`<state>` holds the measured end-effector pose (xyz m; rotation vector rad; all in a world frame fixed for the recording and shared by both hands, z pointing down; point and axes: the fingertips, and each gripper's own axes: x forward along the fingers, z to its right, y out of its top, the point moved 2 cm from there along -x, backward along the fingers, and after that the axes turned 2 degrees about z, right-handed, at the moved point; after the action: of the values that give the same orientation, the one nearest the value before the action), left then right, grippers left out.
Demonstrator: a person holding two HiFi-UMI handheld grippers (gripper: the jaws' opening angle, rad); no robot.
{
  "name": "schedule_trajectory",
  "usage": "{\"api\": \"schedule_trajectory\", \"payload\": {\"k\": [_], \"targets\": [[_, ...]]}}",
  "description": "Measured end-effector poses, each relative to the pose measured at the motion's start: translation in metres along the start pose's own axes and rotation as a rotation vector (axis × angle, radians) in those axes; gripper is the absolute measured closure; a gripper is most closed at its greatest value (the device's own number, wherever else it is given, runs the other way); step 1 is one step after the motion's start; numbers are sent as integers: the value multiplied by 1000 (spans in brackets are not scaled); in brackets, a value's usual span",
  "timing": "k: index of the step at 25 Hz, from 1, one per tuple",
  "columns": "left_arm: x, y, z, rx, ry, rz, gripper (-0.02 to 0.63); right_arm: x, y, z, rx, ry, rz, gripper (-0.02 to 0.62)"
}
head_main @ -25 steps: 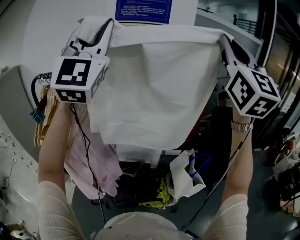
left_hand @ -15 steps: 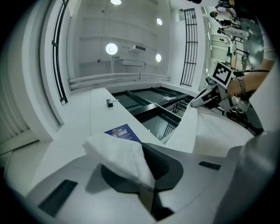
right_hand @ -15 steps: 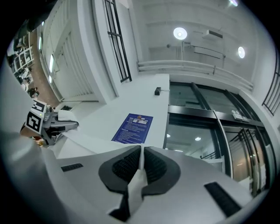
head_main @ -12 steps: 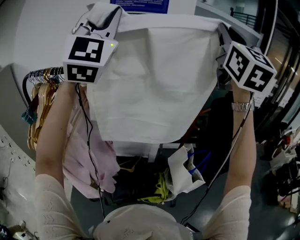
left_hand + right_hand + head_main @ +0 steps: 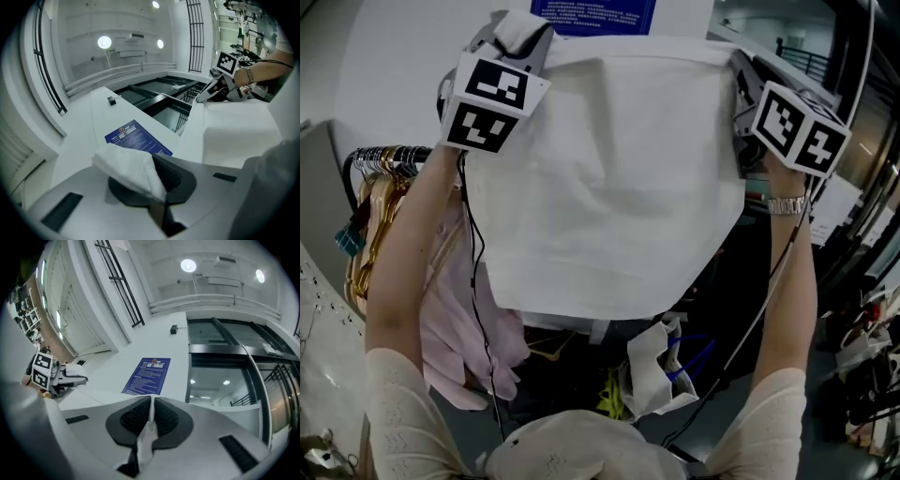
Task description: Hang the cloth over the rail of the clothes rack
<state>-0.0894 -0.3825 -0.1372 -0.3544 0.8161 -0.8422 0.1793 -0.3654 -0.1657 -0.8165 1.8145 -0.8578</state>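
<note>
Clamped on cloth (image 5: 609,187) top corners w/ L gripper (image 5: 517,30) and R gripper (image 5: 742,73); stretched flat btwn both, draping below. Below L gripper: rail (image 5: 392,153) w/ hangers (image 5: 370,220).

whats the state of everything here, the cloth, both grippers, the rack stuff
white fabric cloth: held up, spread between both grippers, lower edge hanging free, not yet on the rail
left gripper: fingers shut on one top corner of the cloth
right gripper: fingers shut on the other top corner
black clothes rack rail: carries hangers, no white cloth over it
golden hangers: hung on the rail
pink garment: hanging limp at the rack
</note>
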Motion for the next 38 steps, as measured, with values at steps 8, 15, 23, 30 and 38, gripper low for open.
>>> {"api": "schedule_trajectory", "payload": {"k": [8, 15, 23, 30, 38], "targets": [[16, -31, 17, 63, -47, -111, 591, 25, -49, 0, -40, 145, -127, 572], [29, -47, 41, 160, -151, -206, 590, 26, -103, -7, -212, 324, -304, 571], [41, -85, 90, 324, -252, -318, 589, 9, -153, -11, -341, 425, -518, 506], [41, -86, 101, 254, -311, -324, 589, -6, -151, 7, -237, 511, -493, 506], [41, -86, 104, 232, -319, -321, 589, -18, -160, 13, -221, 558, -524, 503]]}}
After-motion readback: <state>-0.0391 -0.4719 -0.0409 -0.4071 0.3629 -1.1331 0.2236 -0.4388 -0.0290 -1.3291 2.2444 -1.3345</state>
